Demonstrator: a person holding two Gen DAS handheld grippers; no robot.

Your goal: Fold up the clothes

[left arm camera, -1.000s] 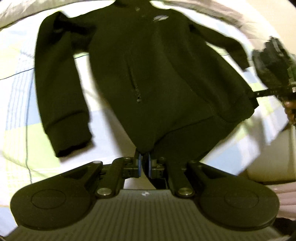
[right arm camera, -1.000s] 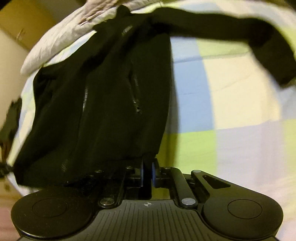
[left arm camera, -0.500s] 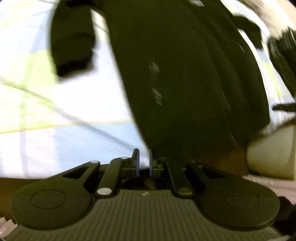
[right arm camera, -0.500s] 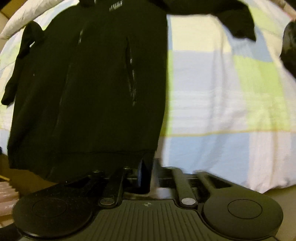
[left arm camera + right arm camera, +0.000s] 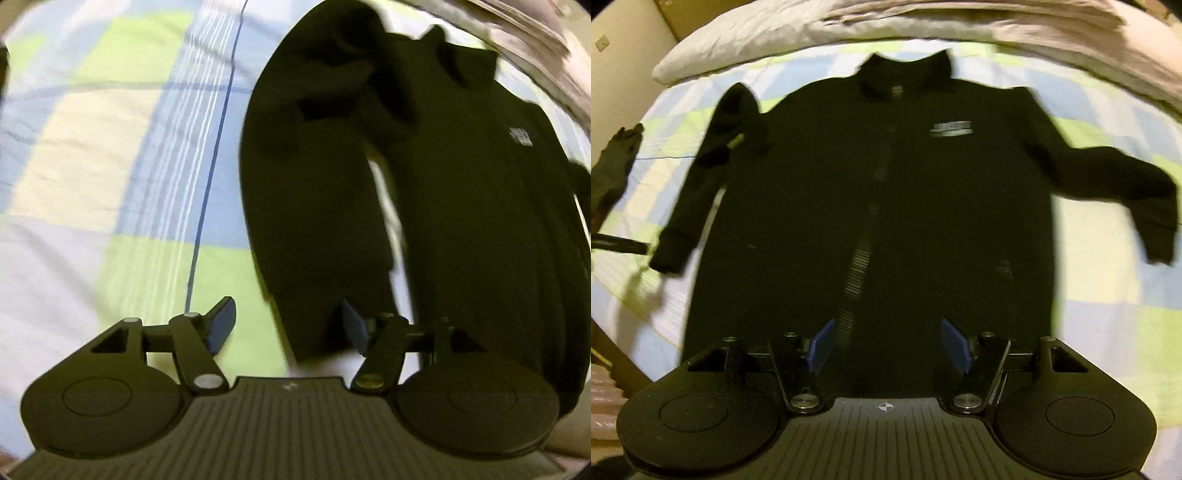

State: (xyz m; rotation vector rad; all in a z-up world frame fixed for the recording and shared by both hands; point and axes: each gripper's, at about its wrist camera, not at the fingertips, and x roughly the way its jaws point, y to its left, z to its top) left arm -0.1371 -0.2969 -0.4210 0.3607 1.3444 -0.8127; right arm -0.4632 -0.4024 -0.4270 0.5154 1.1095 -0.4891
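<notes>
Black jacket (image 5: pixel 886 206) lies spread flat, sleeves out, on checked bedsheet (image 5: pixel 1108 295).

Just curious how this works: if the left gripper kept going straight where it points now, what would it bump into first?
Probably the cuff end of the black jacket's sleeve, which lies between the opening jaws of the left gripper, nearer the right finger. The checked bedsheet is beneath it. Depth is hard to judge here.

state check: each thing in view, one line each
jacket: spread flat on the bed, front up, unfolded
sleeves: both out to the sides
left tongs: opening, sleeve cuff between the pads, no grip
right tongs: opening over the hem, no grip
pillow: at the head of the bed
</notes>
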